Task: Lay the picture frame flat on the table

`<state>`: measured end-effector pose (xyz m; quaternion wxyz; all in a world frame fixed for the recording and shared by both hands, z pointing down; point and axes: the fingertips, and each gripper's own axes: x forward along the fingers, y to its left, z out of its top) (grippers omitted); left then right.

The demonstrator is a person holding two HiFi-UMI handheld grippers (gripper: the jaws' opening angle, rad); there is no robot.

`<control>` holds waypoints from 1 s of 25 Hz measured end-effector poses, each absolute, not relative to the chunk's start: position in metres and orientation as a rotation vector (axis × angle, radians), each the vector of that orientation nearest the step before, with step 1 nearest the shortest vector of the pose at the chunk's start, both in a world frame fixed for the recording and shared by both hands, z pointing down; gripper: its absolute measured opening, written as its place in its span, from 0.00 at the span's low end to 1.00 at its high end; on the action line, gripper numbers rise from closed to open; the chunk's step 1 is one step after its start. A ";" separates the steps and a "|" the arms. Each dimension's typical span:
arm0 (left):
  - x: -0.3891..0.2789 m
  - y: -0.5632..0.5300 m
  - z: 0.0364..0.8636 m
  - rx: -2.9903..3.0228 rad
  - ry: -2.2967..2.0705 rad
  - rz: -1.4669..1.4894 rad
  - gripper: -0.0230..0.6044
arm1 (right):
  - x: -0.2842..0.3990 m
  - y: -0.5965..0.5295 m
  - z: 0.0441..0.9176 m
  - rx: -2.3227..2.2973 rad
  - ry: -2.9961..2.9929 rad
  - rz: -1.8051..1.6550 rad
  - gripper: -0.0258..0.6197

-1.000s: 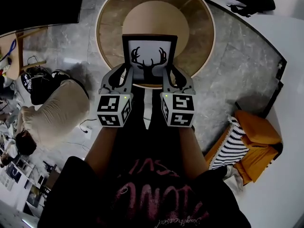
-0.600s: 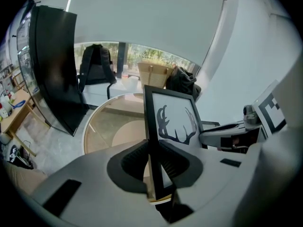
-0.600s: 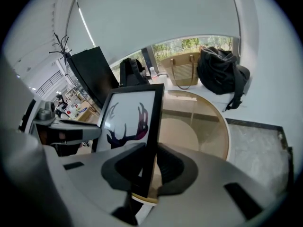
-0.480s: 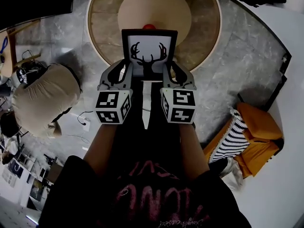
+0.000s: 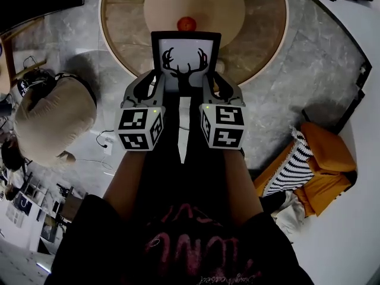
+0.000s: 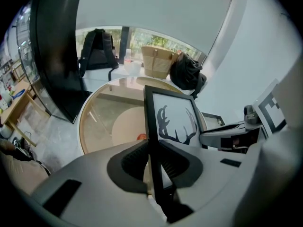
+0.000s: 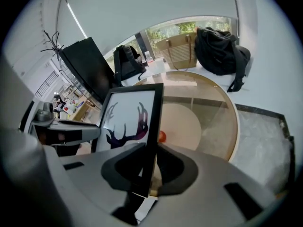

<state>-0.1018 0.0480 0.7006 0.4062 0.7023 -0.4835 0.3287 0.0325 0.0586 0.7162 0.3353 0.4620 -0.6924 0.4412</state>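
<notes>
The picture frame [image 5: 185, 61] has a black border and a white picture of a black stag's head with antlers. It is held upright above the near rim of a round glass-topped table [image 5: 264, 46]. My left gripper [image 5: 155, 85] is shut on the frame's left edge and my right gripper [image 5: 209, 86] is shut on its right edge. In the left gripper view the frame [image 6: 173, 122] stands edge-on between the closed jaws [image 6: 152, 162]. The right gripper view shows the frame [image 7: 130, 119] pinched the same way [image 7: 147, 167]. A pale strip [image 5: 183, 129] hangs below the frame.
A small red ball [image 5: 186, 24] lies on the table's round inner disc. A beige beanbag [image 5: 53, 120] sits on the floor at left, an orange and striped cushion pile [image 5: 317, 165] at right. Beyond the table stand a backpack [image 6: 97, 48], a woven basket [image 6: 156, 60], a black bag [image 6: 187, 72] and a dark screen [image 6: 54, 46].
Both grippers have carried the frame forward over the table. The red ball has come into sight beyond the frame's top edge. The grip has not changed.
</notes>
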 end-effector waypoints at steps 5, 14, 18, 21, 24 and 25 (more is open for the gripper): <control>-0.105 0.055 0.717 1.738 -1.208 0.847 0.15 | 0.030 0.065 0.732 1.182 -1.778 1.177 0.17; -0.102 0.069 0.758 1.682 -1.181 0.862 0.15 | 0.033 0.079 0.769 1.148 -1.721 1.207 0.17; -0.103 0.072 0.773 1.665 -1.177 0.868 0.15 | 0.032 0.083 0.785 1.142 -1.699 1.215 0.17; -0.103 0.074 0.781 1.656 -1.176 0.872 0.15 | 0.032 0.084 0.791 1.142 -1.688 1.217 0.17; -0.104 0.077 0.787 1.651 -1.168 0.880 0.15 | 0.031 0.088 0.797 1.136 -1.675 1.224 0.17; -0.104 0.077 0.790 1.649 -1.165 0.884 0.15 | 0.030 0.090 0.799 1.134 -1.670 1.227 0.17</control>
